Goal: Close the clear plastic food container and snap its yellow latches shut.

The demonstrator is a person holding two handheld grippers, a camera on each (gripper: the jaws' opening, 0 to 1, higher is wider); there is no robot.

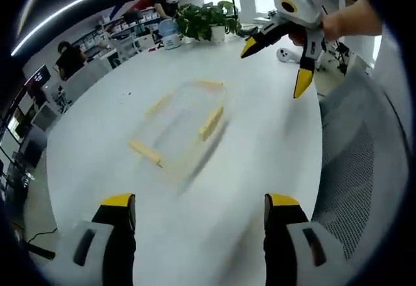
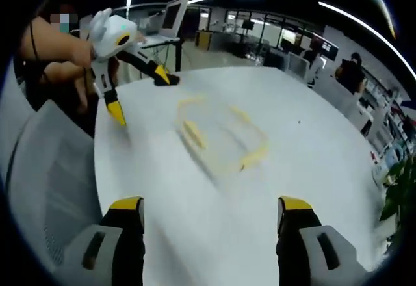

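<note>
The clear plastic container (image 1: 183, 133) with yellow latches lies motion-blurred on the white round table (image 1: 97, 143), ahead of my left gripper (image 1: 200, 209), whose yellow-tipped jaws stand wide open and empty. My right gripper (image 1: 276, 66), held by a hand, hovers open above the table's far right. In the right gripper view the container (image 2: 221, 136) sits mid-table beyond my open right gripper (image 2: 211, 209). There my left gripper (image 2: 142, 95) hangs open at the upper left, beside the container. The blur hides whether the lid is seated or the latches are down.
A grey mesh chair (image 1: 364, 162) stands against the table edge; it shows again at the left (image 2: 45, 182). A potted plant (image 1: 208, 18) and a small bottle (image 1: 170, 39) sit at the table's far side. People work at desks beyond.
</note>
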